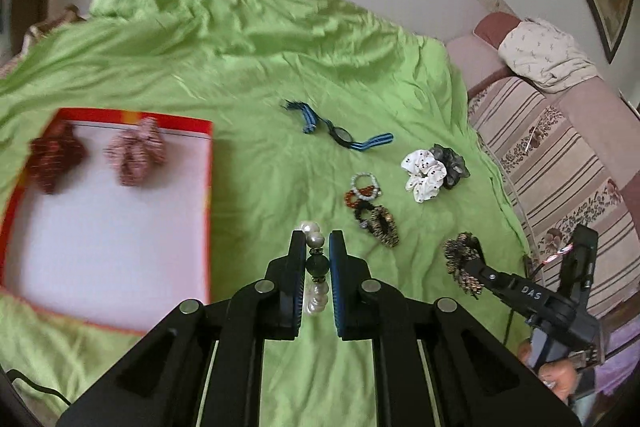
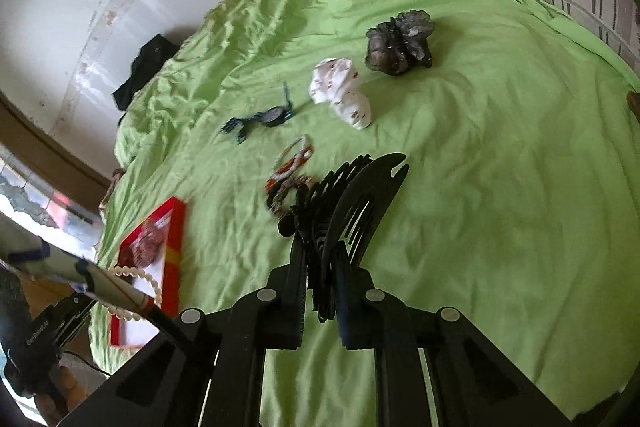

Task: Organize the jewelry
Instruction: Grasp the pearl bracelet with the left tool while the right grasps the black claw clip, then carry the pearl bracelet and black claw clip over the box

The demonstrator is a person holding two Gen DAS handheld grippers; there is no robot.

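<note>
A pearl bracelet (image 1: 315, 269), strung with white pearls and one dark green bead, is hanging clamped in the left claw (image 1: 316, 243) above the green bed sheet (image 1: 240, 67), just to the right of the red-rimmed tray (image 1: 208, 187). The tray is lying toward the bed's left edge and is carrying a dark red scrunchie (image 1: 56, 157) and a pink scrunchie (image 1: 136, 155) along its far rim. The right claw (image 2: 320, 247) is gripping a black hair clip (image 2: 352, 195) with beaded trim, its jaws closed on the clip's base, over the bed's near right part. On the sheet between the two claws, a cluster of beaded bracelets (image 1: 364, 191) and a leopard-print hair clip (image 1: 384, 227) are lying touching one another. Farther back, a blue-strapped wristwatch (image 1: 340, 133) is lying flat near the bed's middle. A white scrunchie (image 1: 424, 173) and a grey scrunchie (image 1: 452, 163) are resting side by side, touching, near the bed's right edge.
</note>
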